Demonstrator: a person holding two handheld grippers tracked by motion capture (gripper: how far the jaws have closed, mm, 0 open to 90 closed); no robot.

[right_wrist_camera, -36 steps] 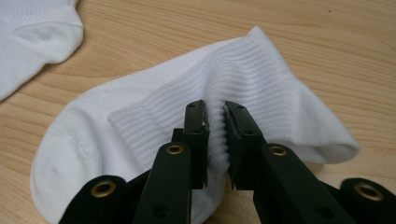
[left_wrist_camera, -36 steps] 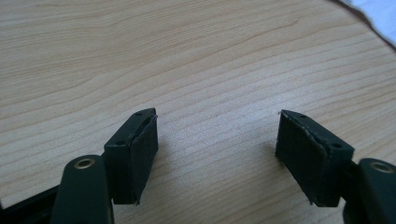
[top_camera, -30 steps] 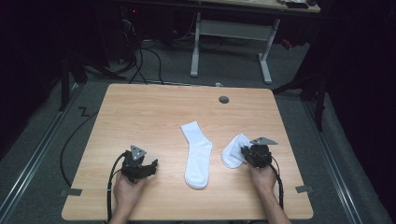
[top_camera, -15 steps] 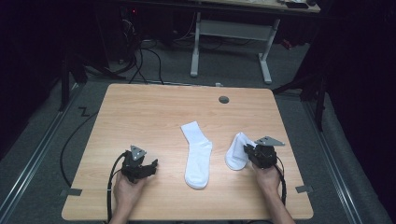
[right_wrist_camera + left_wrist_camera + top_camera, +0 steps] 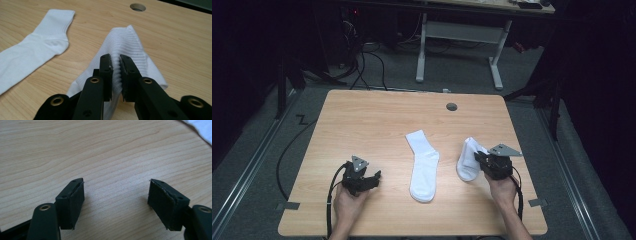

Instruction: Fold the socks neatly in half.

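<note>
While resting low at the table's (image 5: 362, 115) left — left gripper (image 5: 371, 181), jaws wide, empty; flat sock (image 5: 422, 165) at centre, untouched; right gripper (image 5: 115, 75) pinched on second sock (image 5: 130, 45), partly raised — pairing barely begun.

Both claws are black, each trailing a black cable. The right claw (image 5: 483, 161) carries a grey three-cornered plate; its arms show brass-ringed screw holes. The left claw (image 5: 116, 197) has flat rectangular pads.

The surface (image 5: 377, 125) looked like pale wood-grain laminate, smooth with a soft sheen. Both socks, the flat one (image 5: 424, 165) and the pinched one (image 5: 130, 47), were white ribbed knit cloth, and the right tongs (image 5: 115, 67) had matt black plastic with rubbery-looking pads.
</note>
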